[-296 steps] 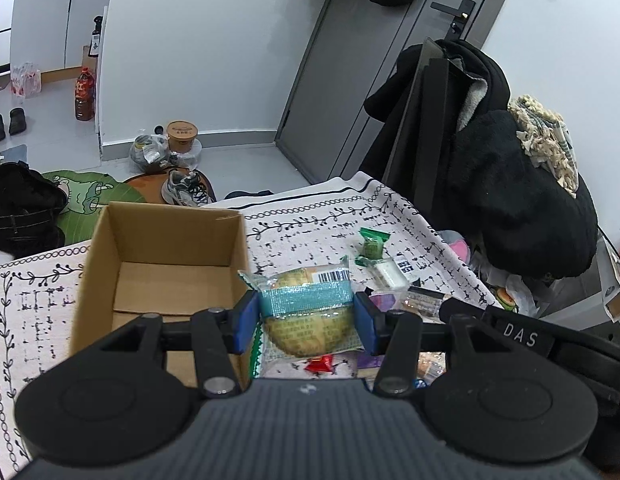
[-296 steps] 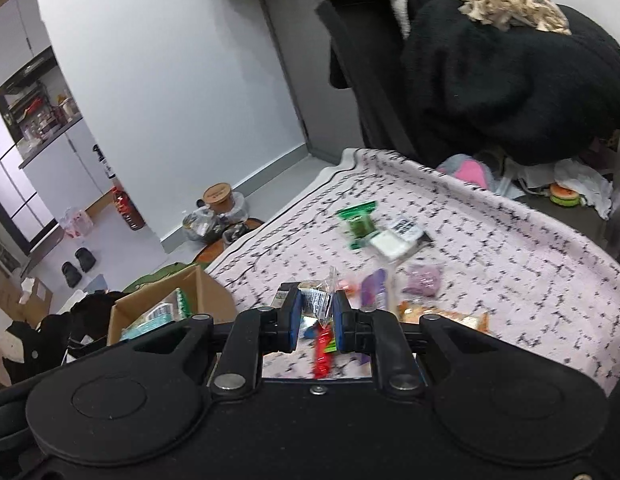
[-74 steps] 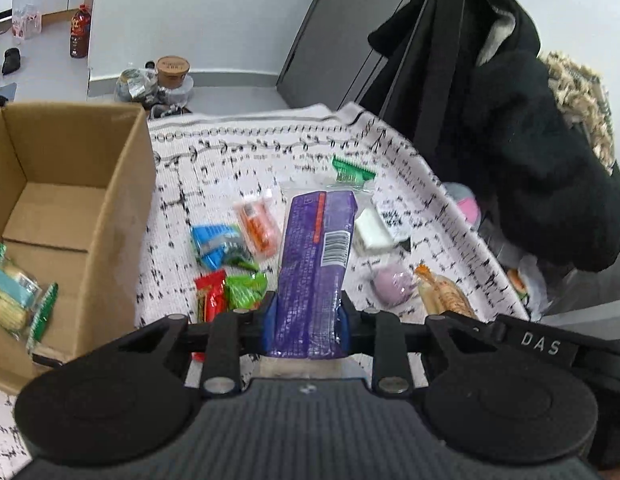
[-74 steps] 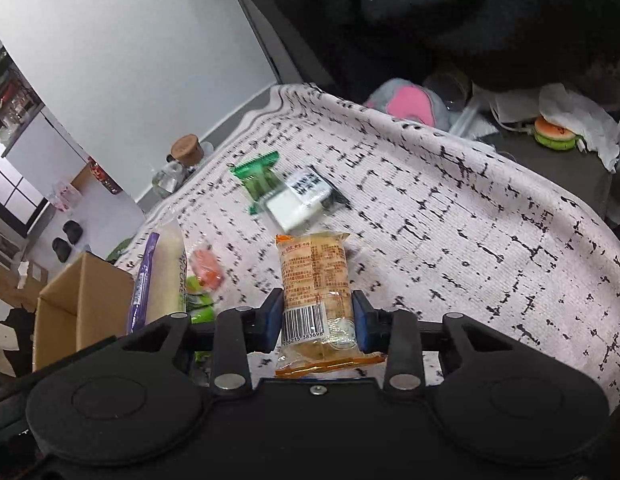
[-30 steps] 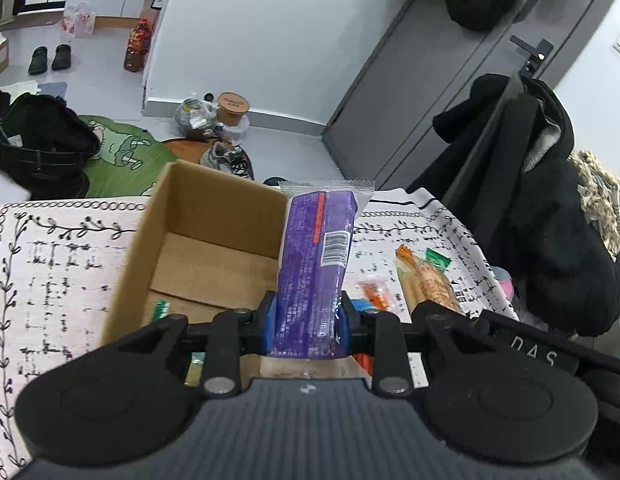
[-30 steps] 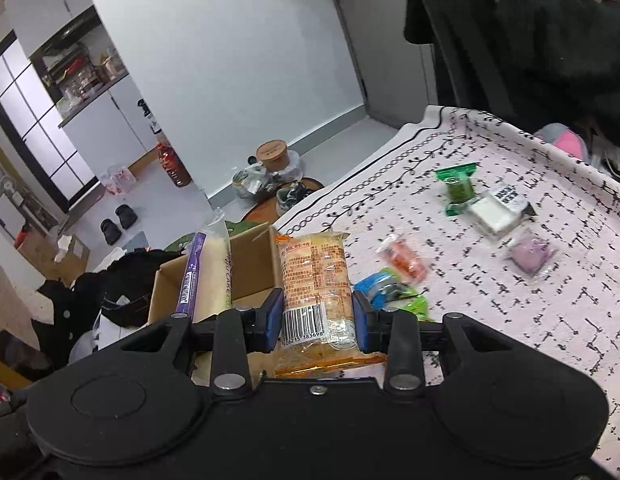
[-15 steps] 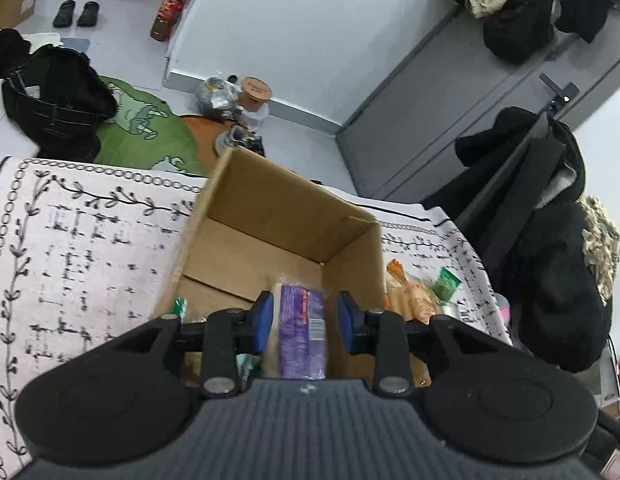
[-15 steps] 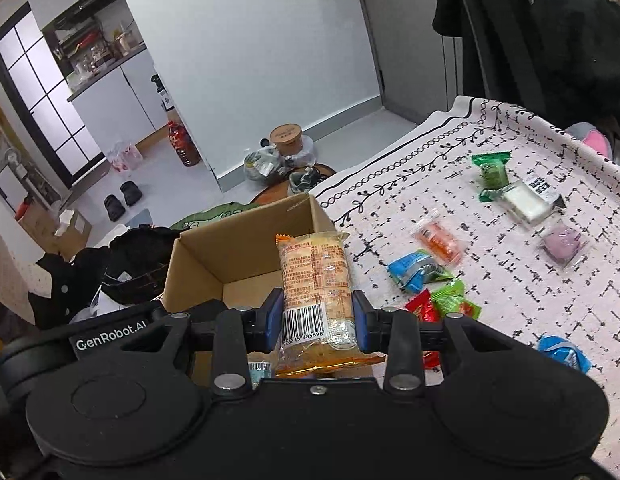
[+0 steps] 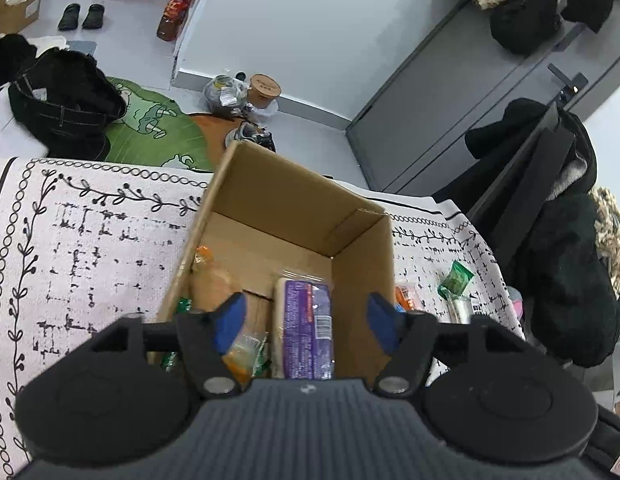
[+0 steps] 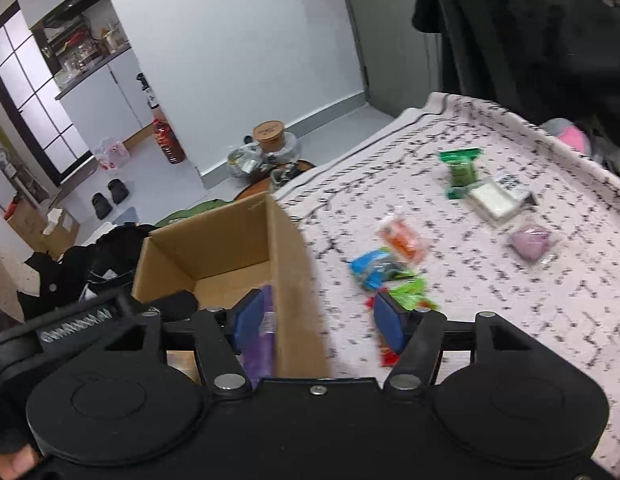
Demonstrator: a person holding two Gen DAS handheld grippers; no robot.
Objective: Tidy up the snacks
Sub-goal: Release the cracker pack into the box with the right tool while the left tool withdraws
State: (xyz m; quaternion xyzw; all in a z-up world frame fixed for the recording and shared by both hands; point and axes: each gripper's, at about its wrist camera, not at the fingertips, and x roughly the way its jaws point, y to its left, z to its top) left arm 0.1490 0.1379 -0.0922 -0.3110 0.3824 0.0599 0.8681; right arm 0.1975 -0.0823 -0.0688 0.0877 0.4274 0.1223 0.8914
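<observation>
Cardboard box (image 9: 362, 264) on the cloth-covered counter (image 9: 109, 240), toward its far edge. Inside the box, a long snack packet (image 9: 303, 320) along the right wall, a bread packet (image 9: 211, 280) by the left wall, smaller packets (image 9: 245, 354) at the near end. Right of the box, loose snacks (image 10: 394, 256) scattered on the cloth, two wrapped ones (image 10: 480, 188) farther back. Beyond the counter, on the floor: a mat (image 9: 149, 128), a bag (image 9: 65, 100), a lidded tub (image 9: 263, 88) by the wall, shoes (image 9: 81, 16) farther off. Coats (image 9: 566, 272) heaped at the right.

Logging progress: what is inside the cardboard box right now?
Inside the cardboard box: a purple packet, an orange bread packet, and green-edged wrappers. The near end of the floor is hidden behind the left gripper.
</observation>
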